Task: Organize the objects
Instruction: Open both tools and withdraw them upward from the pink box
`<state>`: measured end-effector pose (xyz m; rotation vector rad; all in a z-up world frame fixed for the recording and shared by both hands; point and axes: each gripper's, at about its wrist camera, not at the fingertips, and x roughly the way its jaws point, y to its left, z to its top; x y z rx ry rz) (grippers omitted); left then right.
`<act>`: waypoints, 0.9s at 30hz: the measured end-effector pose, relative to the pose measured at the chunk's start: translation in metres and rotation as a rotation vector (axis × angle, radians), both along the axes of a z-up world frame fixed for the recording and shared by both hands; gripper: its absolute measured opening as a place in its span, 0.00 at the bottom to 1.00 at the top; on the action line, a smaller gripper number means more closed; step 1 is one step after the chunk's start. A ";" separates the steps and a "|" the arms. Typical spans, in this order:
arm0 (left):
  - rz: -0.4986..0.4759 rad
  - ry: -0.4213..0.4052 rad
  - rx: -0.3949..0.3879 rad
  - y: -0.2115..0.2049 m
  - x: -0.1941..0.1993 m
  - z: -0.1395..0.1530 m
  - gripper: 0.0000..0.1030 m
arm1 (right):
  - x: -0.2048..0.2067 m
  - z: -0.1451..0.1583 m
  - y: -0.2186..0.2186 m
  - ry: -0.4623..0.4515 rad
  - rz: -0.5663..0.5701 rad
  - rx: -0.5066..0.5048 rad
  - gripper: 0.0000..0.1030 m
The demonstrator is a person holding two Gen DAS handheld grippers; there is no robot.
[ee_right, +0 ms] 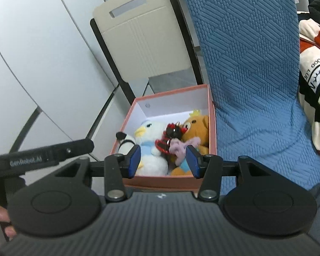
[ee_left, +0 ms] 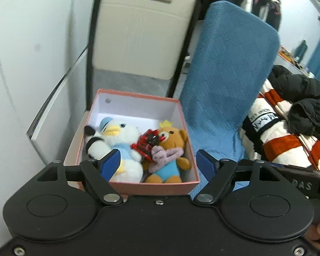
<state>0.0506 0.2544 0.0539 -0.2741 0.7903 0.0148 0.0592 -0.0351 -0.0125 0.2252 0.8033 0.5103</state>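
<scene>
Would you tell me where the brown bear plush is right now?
In both wrist views the brown bear plush lies inside the pink box, at its right side, beside the white duck plush.

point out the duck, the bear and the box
duck [ee_left: 121, 133], left wrist view, on its white head.
bear [ee_left: 170, 136], left wrist view, on its face.
box [ee_left: 136, 97], left wrist view, on its far rim.

surface: blue quilted cover [ee_left: 228, 68] | on it: pink box [ee_left: 86, 132] w/ plush toys, at left edge | right: striped blanket [ee_left: 285, 140], black jacket [ee_left: 305, 106] on top | behind box: cream chair [ee_left: 143, 32]
</scene>
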 end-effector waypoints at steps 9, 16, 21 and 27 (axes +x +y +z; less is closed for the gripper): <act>0.063 0.008 -0.010 0.017 -0.010 -0.010 0.97 | 0.000 -0.005 0.009 -0.020 0.017 -0.028 0.50; 0.073 0.024 -0.002 0.020 -0.013 -0.014 0.99 | 0.000 -0.011 0.007 0.000 0.015 -0.009 0.92; 0.074 0.026 -0.017 0.020 -0.015 -0.016 1.00 | 0.000 -0.014 0.008 0.004 0.019 -0.044 0.92; 0.070 0.026 0.003 0.018 -0.013 -0.015 1.00 | -0.001 -0.013 0.009 0.006 0.021 -0.039 0.92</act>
